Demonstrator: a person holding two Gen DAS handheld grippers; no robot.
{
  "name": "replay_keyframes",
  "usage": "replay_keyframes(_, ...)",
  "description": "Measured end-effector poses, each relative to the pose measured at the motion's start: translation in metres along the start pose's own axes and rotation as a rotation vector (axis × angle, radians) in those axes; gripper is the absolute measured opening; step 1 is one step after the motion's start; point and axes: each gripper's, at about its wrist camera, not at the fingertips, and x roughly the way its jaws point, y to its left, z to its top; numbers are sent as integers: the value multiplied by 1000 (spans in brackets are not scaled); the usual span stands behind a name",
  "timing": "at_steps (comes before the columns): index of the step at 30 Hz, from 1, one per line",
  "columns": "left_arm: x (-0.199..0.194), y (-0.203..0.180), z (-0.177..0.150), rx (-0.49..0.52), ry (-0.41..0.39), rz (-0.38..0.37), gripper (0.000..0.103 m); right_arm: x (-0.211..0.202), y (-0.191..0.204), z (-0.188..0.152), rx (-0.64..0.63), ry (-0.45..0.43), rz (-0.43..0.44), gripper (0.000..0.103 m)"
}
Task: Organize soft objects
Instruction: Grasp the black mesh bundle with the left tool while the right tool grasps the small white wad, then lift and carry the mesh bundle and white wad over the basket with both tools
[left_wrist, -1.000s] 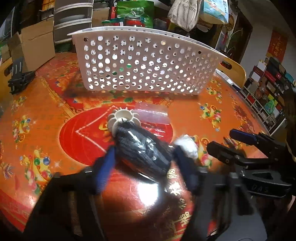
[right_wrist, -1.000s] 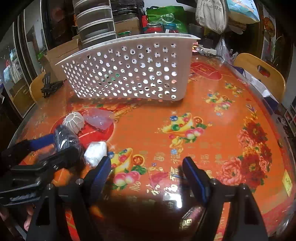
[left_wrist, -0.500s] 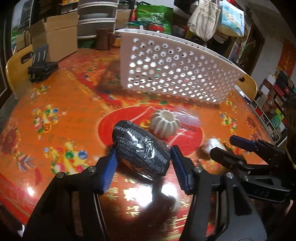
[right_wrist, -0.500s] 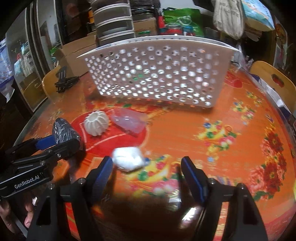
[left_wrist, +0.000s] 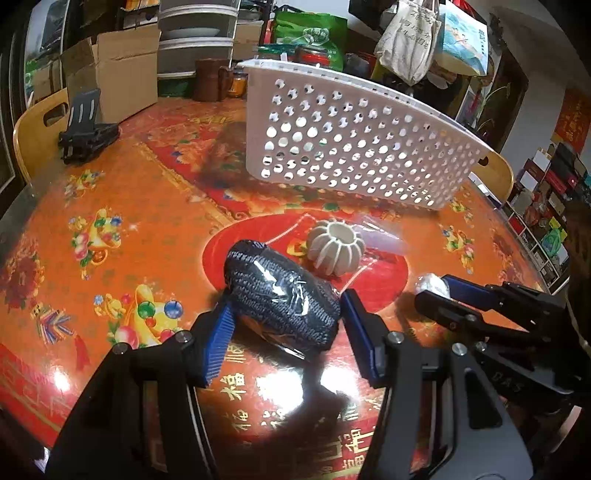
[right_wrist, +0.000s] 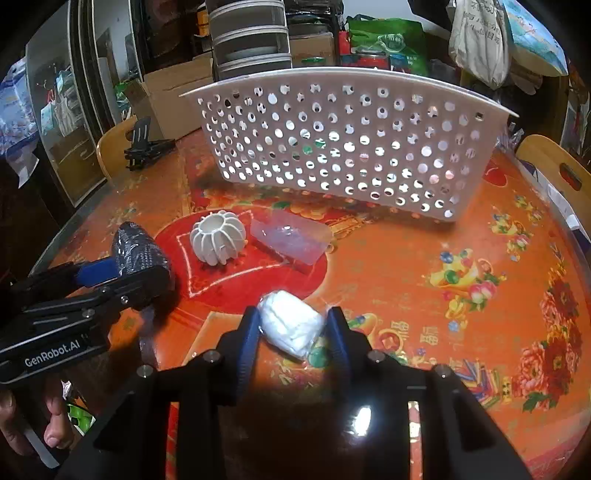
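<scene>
2 loose items (right_wrist: 218, 240) before basket (right_wrist: 343, 147)

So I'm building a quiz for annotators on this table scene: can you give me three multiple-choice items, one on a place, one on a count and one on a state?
1. Where is the white ribbed pumpkin-shaped holder?
A. inside the basket
B. on the table's red circle
C. in a gripper

2. How many wrapped soft bundles are between gripper fingers?
A. one
B. two
C. three

3. How does the white perforated plastic basket stand?
A. upright on the orange patterned table
B. tipped upside down
C. lifted off the table

Key: 1 B, it sits on the red circle. 2 B, the left gripper holds the dark knitted roll in clear wrap and the right gripper the white wrapped bundle. 3 A, rim up.
</scene>
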Motion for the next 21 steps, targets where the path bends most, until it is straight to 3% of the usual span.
replay_keyframes(21, -29, -21, 18, 72, -71, 3, 54, -47, -22, 13, 25, -117, -37, 35)
